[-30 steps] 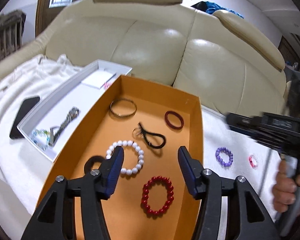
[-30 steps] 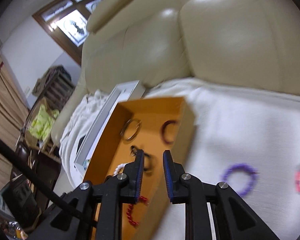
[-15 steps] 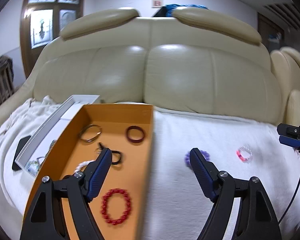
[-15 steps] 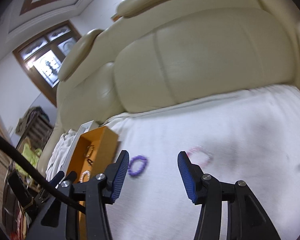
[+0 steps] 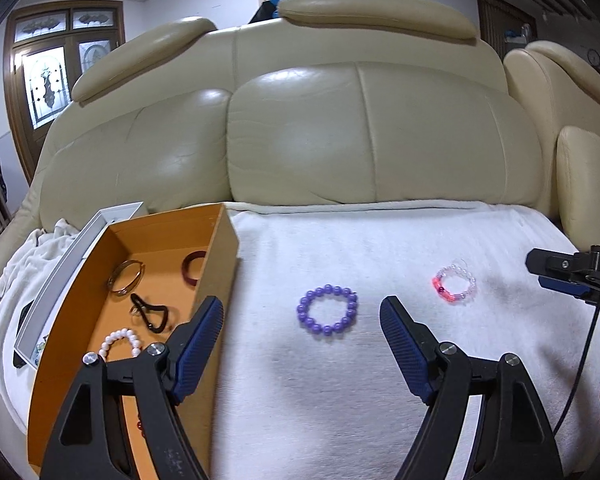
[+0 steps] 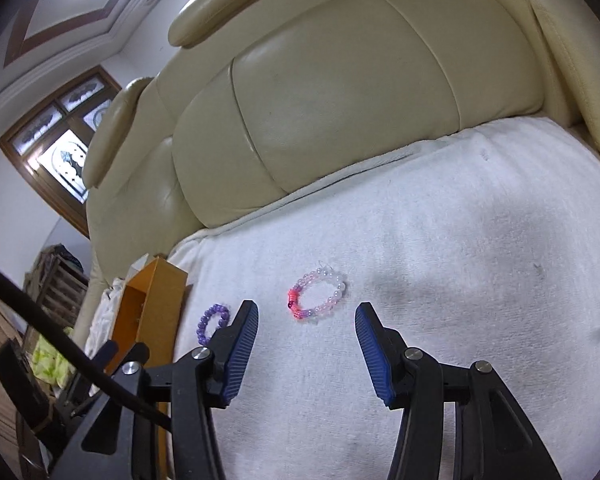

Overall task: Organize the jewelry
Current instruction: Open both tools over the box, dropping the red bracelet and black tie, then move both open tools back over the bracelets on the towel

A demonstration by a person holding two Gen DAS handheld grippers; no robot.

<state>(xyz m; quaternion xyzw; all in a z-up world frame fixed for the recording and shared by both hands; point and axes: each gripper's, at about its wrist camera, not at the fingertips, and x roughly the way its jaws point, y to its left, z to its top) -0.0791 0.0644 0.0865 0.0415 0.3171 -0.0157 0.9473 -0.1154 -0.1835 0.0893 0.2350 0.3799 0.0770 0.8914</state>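
Observation:
A purple bead bracelet (image 5: 327,309) lies on the white blanket (image 5: 380,380), just ahead of my open, empty left gripper (image 5: 301,324). It also shows in the right wrist view (image 6: 213,321). A pink and clear bead bracelet (image 6: 317,295) lies ahead of my open, empty right gripper (image 6: 306,320); it also shows in the left wrist view (image 5: 454,285). The orange box (image 5: 220,240) at left holds a white bead bracelet (image 5: 122,341), a black hair tie (image 5: 151,313), a metal bangle (image 5: 126,282) and a dark red ring (image 5: 192,267).
A white tray (image 5: 60,260) stands left of the orange box. The cream leather sofa back (image 5: 340,132) rises behind the blanket. The right gripper's body (image 5: 572,276) shows at the right edge of the left wrist view.
Both grippers swung right, away from the orange box, toward the bracelets on the blanket. The right gripper's jaws opened wide; the left jaws also widened.

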